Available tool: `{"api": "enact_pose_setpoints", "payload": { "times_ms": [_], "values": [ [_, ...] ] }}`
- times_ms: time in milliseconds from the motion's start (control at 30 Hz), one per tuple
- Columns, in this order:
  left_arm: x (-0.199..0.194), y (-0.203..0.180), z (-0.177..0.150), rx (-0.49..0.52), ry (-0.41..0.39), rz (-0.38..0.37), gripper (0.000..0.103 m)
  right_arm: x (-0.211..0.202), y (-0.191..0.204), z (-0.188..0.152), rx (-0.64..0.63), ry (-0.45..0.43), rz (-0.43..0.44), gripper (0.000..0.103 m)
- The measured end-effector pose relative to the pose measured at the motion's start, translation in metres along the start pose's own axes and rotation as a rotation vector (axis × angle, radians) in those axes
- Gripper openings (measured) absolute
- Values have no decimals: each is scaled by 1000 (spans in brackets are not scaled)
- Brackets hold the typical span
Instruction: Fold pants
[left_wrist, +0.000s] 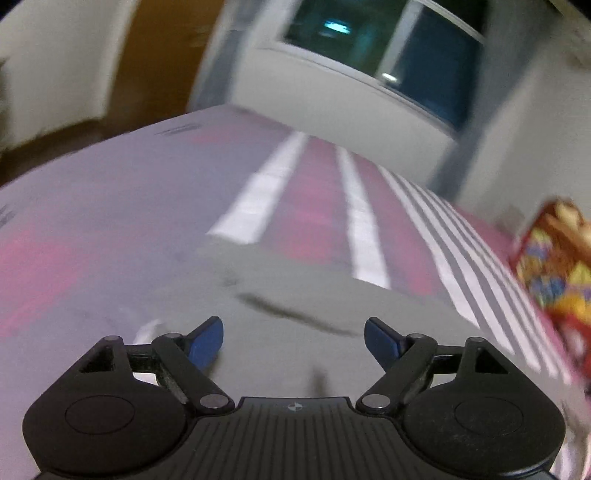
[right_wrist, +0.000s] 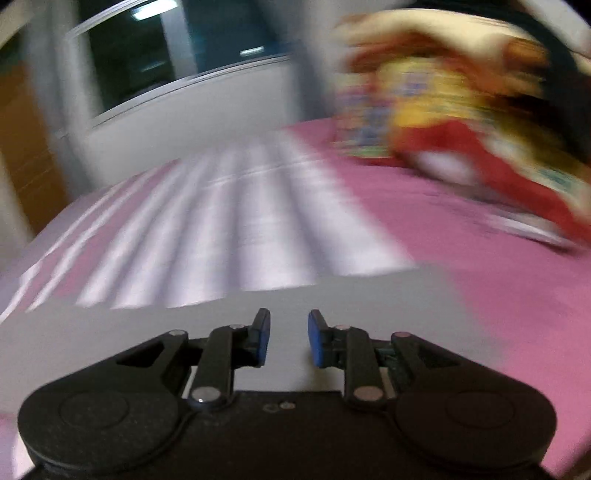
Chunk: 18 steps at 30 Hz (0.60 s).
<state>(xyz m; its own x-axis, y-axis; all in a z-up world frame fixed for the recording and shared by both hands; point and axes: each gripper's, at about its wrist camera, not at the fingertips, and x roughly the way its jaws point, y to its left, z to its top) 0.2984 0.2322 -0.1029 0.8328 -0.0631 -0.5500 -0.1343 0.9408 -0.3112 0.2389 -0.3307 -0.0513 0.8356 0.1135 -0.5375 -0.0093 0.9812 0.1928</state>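
Grey pants lie flat on a pink and white striped bed cover; a dark crease crosses the cloth just ahead of my left gripper. The left gripper is open wide, low over the grey cloth, with nothing between its blue pads. In the right wrist view the grey pants fill the near ground. My right gripper hangs over them, jaws apart by a narrow gap and empty. Both views are blurred by motion.
A colourful red and yellow cushion or toy lies at the right on the bed; it also shows in the right wrist view. A white wall with a dark window stands behind the bed. A brown door is at the left.
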Motion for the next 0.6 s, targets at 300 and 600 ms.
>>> {"api": "enact_pose_setpoints", "payload": {
  "times_ms": [300,600],
  "values": [
    [69,-69,21,150,95,-18,82,111,216,17,-259,142,377,23],
    [135,-63,11,210,277,31,82,197,304,-11,-410,286,369,24]
  ]
}}
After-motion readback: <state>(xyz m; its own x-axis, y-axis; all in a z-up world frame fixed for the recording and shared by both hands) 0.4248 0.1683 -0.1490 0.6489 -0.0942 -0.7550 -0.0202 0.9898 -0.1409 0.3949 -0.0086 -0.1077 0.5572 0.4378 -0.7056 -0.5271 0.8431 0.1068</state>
